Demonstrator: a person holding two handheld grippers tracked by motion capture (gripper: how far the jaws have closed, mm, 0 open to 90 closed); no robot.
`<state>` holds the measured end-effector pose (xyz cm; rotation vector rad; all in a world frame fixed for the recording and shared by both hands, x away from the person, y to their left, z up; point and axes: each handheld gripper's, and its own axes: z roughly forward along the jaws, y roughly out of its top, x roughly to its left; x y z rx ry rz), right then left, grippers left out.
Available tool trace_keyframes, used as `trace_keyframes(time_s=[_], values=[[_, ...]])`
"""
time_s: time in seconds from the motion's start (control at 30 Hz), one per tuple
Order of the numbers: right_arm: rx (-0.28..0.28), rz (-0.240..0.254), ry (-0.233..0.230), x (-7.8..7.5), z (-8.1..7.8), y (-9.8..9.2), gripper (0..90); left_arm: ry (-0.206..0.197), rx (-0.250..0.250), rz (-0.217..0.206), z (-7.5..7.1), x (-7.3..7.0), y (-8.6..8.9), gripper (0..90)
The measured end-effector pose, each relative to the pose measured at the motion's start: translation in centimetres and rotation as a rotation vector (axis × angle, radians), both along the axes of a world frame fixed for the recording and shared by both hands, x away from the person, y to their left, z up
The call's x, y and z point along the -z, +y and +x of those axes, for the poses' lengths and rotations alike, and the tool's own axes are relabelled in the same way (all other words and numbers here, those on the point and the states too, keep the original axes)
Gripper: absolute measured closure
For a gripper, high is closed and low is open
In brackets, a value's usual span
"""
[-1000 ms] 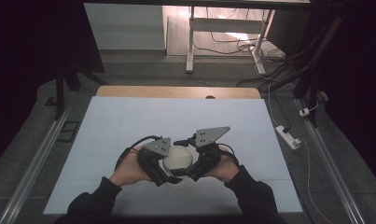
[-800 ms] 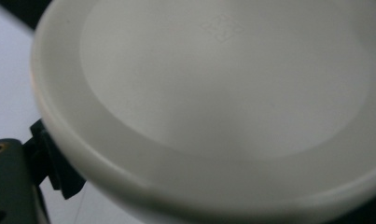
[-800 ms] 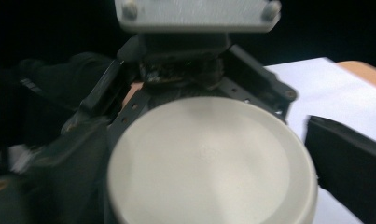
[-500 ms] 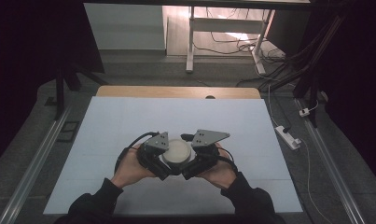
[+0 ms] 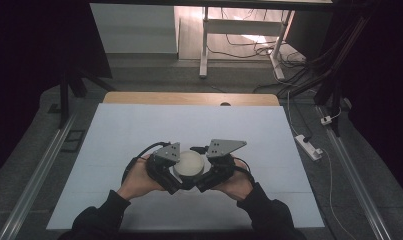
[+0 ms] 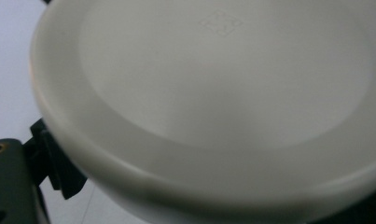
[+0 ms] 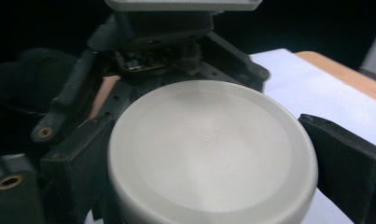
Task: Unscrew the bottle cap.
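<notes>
A white round container (image 5: 189, 164) with a flat lid is held between both grippers above the near middle of the table. My left gripper (image 5: 170, 174) is at its left and my right gripper (image 5: 210, 175) at its right, each in a hand. In the right gripper view the lid (image 7: 209, 149) sits between the two black jaws, which press its sides; the left gripper's body (image 7: 176, 42) is just behind it. In the left gripper view the container (image 6: 213, 93) is very close, with a black jaw pad (image 6: 55, 163) against its lower left edge.
A pale sheet (image 5: 139, 130) covers the table, with a wooden edge (image 5: 189, 98) at the far side. A power strip (image 5: 307, 146) and cables lie on the floor to the right. Metal rails (image 5: 34, 185) run along both sides.
Both hands and the container shifted slightly away from the person and a little left. The right gripper's grey plate swung in toward the container.
</notes>
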<state>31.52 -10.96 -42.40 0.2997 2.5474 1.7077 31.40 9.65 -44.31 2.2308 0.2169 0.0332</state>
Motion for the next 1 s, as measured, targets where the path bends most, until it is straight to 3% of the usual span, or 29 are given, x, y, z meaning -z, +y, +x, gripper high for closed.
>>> trace_keyframes(time_s=[0.27, 0.4, 0.6, 0.7, 0.8, 0.9, 1.0], values=[[-0.2, 0.02, 0.033, 0.1, 0.7, -0.6, 7.0, 0.005, 0.114, -0.001, -0.4, 0.1, -0.4, 7.5], [-0.211, 0.007, 0.015, 0.2, 0.6, -0.7, 6.7, -0.002, 0.101, 0.008, -0.5, 0.1, -0.5, 7.5], [-0.082, 0.033, 0.003, -0.9, 0.3, -1.1, 0.3, -0.011, 0.01, 0.013, -0.2, 0.0, -0.2, 7.5], [0.009, 0.024, 0.009, -1.1, 0.0, -1.0, 0.2, -0.01, -0.056, 0.014, 0.0, 0.0, -0.1, 7.5], [0.087, -0.009, -0.015, -0.9, -0.3, -0.5, 0.3, -0.01, -0.117, 0.015, 0.1, -0.1, -0.2, 7.5], [0.126, -0.023, -0.036, -0.6, -0.7, 0.2, 1.4, -0.015, -0.146, 0.022, 0.0, -0.1, -0.3, 7.5], [0.171, -0.031, -0.058, -0.4, -1.0, 0.5, 5.9, -0.013, -0.136, 0.014, -0.1, -0.2, -0.3, 7.5]])
